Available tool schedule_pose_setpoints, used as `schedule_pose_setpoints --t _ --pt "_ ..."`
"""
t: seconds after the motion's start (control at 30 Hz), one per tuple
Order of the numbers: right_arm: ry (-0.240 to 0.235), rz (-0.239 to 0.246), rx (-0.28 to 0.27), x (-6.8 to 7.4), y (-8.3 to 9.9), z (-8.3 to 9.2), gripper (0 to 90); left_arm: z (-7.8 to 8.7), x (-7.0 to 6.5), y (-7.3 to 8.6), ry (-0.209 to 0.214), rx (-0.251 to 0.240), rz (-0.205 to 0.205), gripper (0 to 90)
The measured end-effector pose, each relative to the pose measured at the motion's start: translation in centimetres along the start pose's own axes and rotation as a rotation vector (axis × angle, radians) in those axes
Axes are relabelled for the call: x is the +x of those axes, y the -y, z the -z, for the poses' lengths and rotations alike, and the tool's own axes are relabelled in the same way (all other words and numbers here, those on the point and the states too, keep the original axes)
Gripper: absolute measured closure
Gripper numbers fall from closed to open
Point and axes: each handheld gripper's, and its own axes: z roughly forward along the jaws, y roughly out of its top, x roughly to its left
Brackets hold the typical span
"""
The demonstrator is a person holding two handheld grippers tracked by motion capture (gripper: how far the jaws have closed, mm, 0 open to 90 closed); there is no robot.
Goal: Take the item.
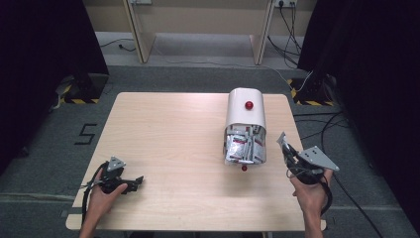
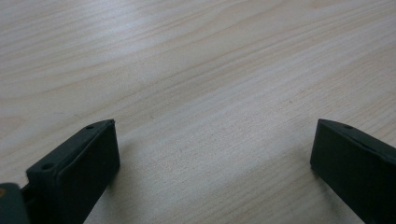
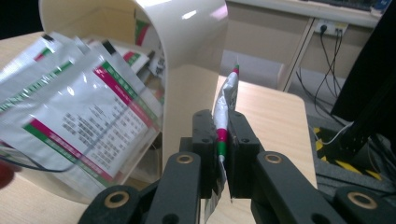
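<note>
While the right hand-held gripper (image 3: 220, 140) pinches one sachet (image 3: 225, 100) edgewise beside the white bin (image 1: 245, 114), keep the pinch firm; left hand-held gripper (image 2: 210, 154) spread, idle on table (image 1: 173, 129).

Left gripper (image 1: 130, 184): black body, grey three-cornered plate on top, black cable looping round the hand (image 1: 101, 194), two blunt matte-black jaws with small round holes near the tips. Right gripper (image 3: 221, 154): black linkage arms with brass-coloured pivot rings, flat black pads, grey three-cornered plate, black cable. Both forearms bare, no sleeves in view.
</note>
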Motion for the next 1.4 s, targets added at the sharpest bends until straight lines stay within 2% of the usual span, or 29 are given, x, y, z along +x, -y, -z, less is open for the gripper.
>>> schedule_pose_setpoints --t 0.8,1.13,1.4 --pt "0.001 -0.036 0.122 -1.1 3.7 -3.2 84.3 0.0 0.0 0.0 0.0 -0.001 0.002 0.7" --pt "0.0 -0.031 0.15 -1.1 4.6 -4.2 84.3 0.0 0.0 0.0 0.0 -0.001 0.002 0.7" --pt "-0.032 -0.062 0.17 -1.2 5.5 -5.0 84.3 0.0 0.0 0.0 0.0 -0.001 0.002 0.7"
